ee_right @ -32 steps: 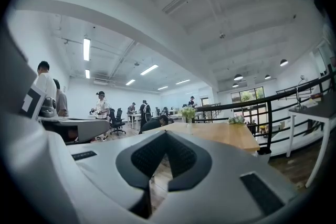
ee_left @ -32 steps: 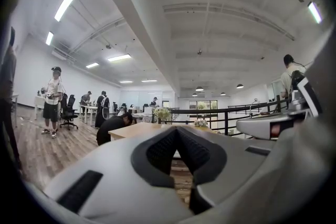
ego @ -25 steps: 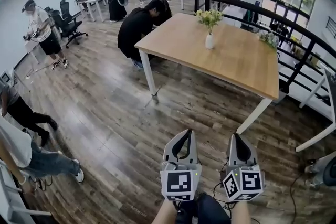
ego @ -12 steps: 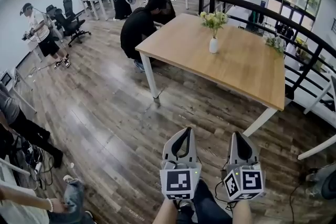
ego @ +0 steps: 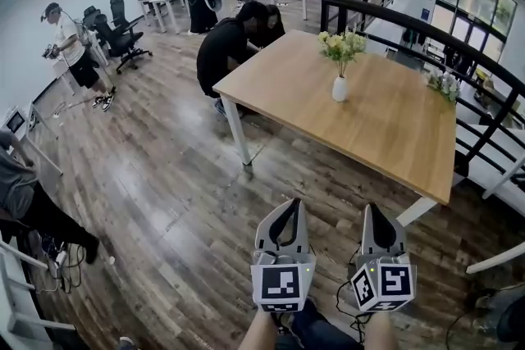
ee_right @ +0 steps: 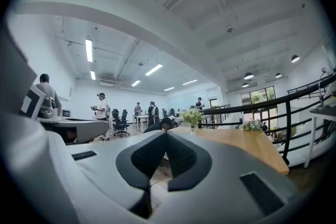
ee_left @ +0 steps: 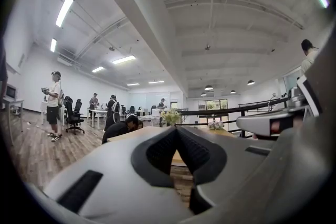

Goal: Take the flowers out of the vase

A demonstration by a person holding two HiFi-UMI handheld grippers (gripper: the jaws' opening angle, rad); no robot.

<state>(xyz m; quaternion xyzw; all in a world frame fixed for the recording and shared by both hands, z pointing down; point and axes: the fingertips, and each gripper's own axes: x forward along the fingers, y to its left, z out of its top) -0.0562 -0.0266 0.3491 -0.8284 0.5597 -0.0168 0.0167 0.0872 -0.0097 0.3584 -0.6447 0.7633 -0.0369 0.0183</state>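
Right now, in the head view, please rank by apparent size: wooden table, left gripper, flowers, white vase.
1. wooden table
2. left gripper (nearness to the camera enlarges it)
3. flowers
4. white vase

Empty tool, tips together; flowers on table beyond.

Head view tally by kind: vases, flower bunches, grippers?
vase: 1
flower bunches: 2 (flowers in the vase; second bunch, far right)
grippers: 2 (left gripper; right gripper)
Total: 5
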